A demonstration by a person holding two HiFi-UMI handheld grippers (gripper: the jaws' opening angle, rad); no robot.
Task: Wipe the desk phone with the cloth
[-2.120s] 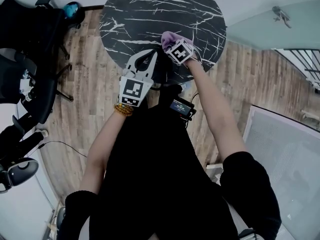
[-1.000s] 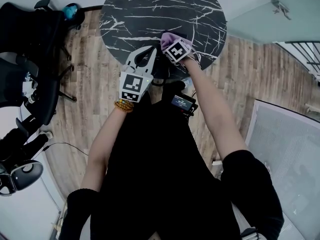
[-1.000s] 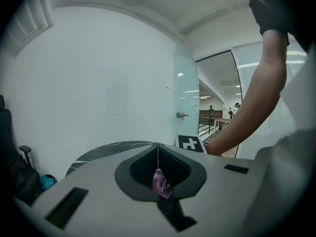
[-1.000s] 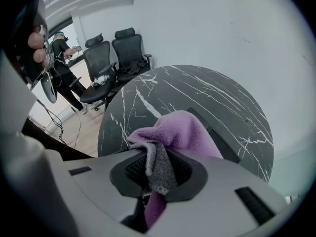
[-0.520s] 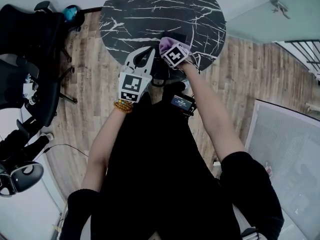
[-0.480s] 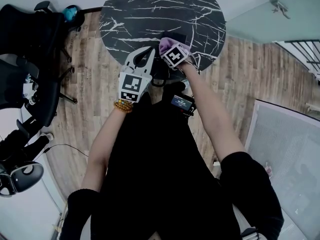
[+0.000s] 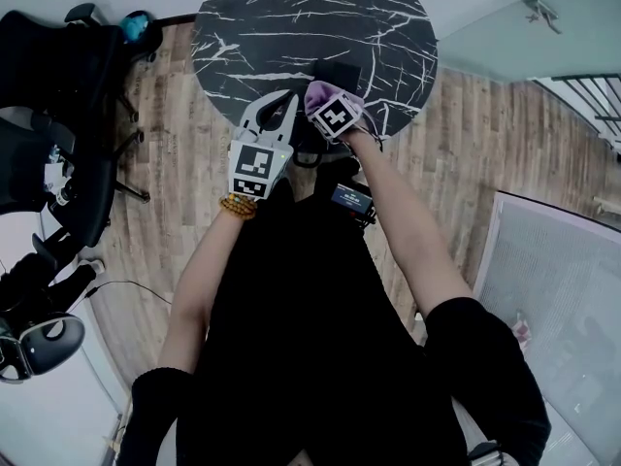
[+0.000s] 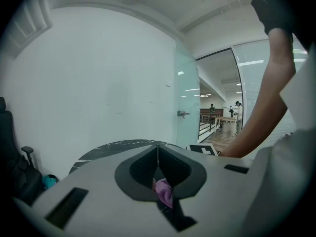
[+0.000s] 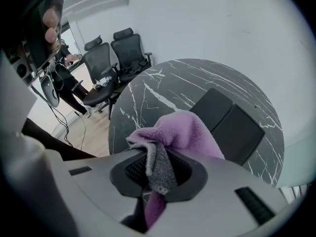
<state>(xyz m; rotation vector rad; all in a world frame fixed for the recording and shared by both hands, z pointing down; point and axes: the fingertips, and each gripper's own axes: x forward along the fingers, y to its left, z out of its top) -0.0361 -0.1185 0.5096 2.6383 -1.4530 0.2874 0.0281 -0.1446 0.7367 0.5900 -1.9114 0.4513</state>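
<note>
Evidently soft and limp, the cloth (image 9: 190, 132) is clamped at a bunched fold by the right gripper (image 9: 154, 168). The desk phone (image 9: 229, 125), judged rigid, is found at its twelve o'clock. The left gripper (image 8: 158, 154) is held closed on nothing.

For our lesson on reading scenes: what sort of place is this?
Probably an office meeting area: black mesh swivel office chairs, a round black white-veined marble table, and a frosted glass partition wall.

In the head view only a dark corner of the desk phone (image 7: 337, 71) shows, at 12 o'clock of the right gripper (image 7: 323, 102); the cloth (image 7: 316, 92) and that gripper hide the rest. The counter (image 7: 291, 27) has its 6 o'clock rim hidden under the left gripper (image 7: 286, 101).
</note>
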